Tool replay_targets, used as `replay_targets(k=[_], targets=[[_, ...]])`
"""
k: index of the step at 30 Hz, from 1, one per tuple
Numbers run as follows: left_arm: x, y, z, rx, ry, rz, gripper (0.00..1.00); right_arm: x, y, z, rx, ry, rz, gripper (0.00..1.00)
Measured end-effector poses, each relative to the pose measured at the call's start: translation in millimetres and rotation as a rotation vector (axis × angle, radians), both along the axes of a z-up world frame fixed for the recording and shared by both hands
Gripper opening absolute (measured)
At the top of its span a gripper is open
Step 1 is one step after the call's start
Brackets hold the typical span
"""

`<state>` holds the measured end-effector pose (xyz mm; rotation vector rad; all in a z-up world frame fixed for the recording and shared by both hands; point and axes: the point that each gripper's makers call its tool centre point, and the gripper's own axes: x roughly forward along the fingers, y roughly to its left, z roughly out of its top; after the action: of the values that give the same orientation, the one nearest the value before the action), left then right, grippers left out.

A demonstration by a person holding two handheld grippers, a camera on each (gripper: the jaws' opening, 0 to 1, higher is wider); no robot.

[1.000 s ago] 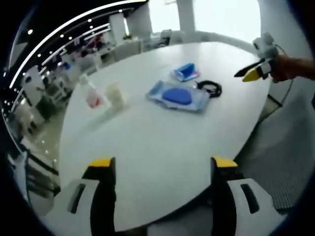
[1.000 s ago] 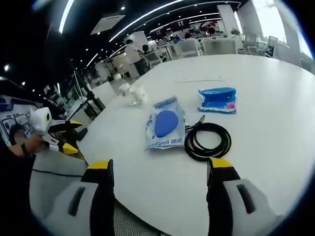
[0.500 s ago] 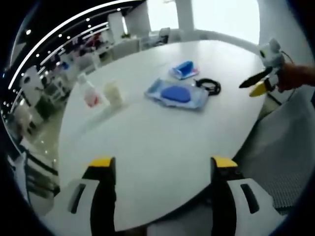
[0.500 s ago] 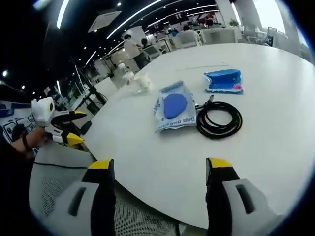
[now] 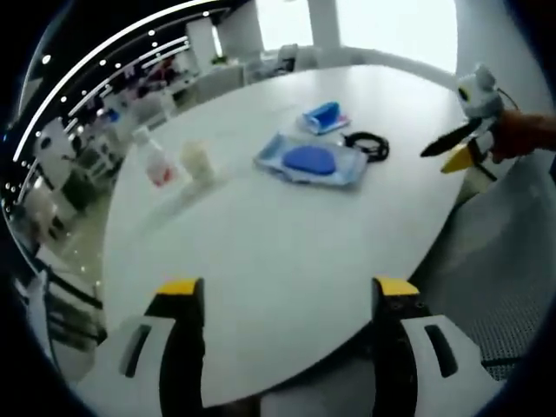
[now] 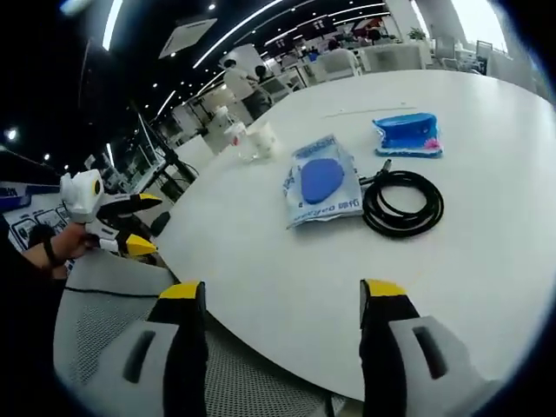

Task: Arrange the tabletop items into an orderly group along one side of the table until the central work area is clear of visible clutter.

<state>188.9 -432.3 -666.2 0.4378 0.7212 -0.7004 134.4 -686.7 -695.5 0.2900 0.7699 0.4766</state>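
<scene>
Tabletop items grouped mid-table [image 6: 287,287]: clear pouch [image 6: 321,180] with blue pad, touching black cable coil [image 6: 402,202]; small blue packet [image 6: 407,135] just beyond; bottle [image 5: 153,161] and white cup [image 5: 197,160] toward far edge. Left gripper [image 5: 282,300] and right gripper [image 6: 282,300] spread wide, empty, off the near edge.

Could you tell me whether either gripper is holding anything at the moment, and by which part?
Nothing is held. The left gripper and the right gripper both stand open and empty at the table edge.
</scene>
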Motion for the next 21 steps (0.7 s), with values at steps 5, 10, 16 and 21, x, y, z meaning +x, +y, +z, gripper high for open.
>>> replay_targets(k=[5, 10, 16, 21], targets=[[2.3, 0, 2.1, -0.025, 0.011, 0.012, 0.76, 4, 3, 1.2, 0.01, -0.002, -0.001, 0.71], [4.1, -2, 4.9, -0.083, 0.043, 0.029, 0.76, 9, 13, 2.2, 0.063, 0.015, -0.018, 0.71], [31.3, -12, 15.3, -0.093, 0.014, 0.006, 0.76, 18, 23, 0.8, 0.216, 0.112, -0.117, 0.68], [70.5, -38, 40.7, -0.138, -0.018, -0.048, 0.76, 35, 21, 5.6, 0.327, 0.145, -0.242, 0.67]])
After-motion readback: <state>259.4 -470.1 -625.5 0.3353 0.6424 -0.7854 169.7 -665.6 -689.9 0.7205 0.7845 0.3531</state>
